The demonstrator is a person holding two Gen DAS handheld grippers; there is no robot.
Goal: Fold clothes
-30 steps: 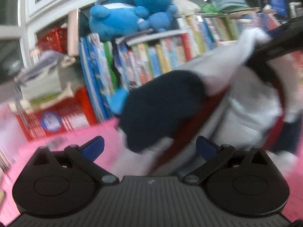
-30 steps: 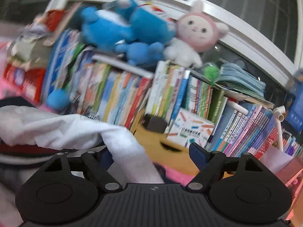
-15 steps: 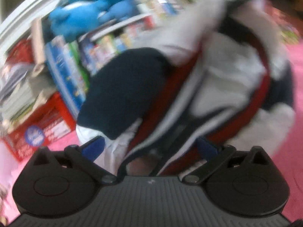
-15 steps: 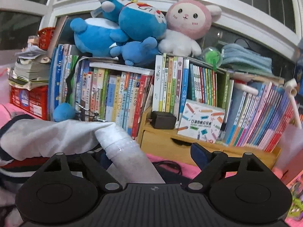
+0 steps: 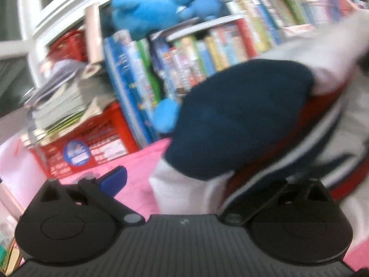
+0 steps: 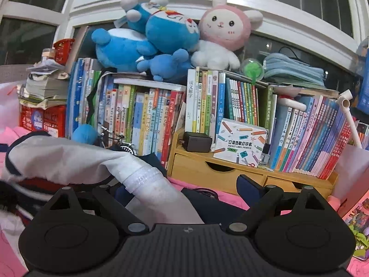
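Two spread claws, right [image 6: 184, 182] opening, over pink bedding [image 5: 138, 168] before bookshelves [image 6: 161, 115].

A bunched white garment [image 5: 272, 124] with a navy patch and red and navy stripes lies heaped on the pink surface before the bookshelf, its white sleeve [image 6: 152, 184] with a lace-trimmed band draping forward

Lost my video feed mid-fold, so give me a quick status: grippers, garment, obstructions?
Right gripper jaws opening, white sleeve lying loose between them. Left gripper wide, garment bunched against it, grip unclear. Bookshelf close ahead.
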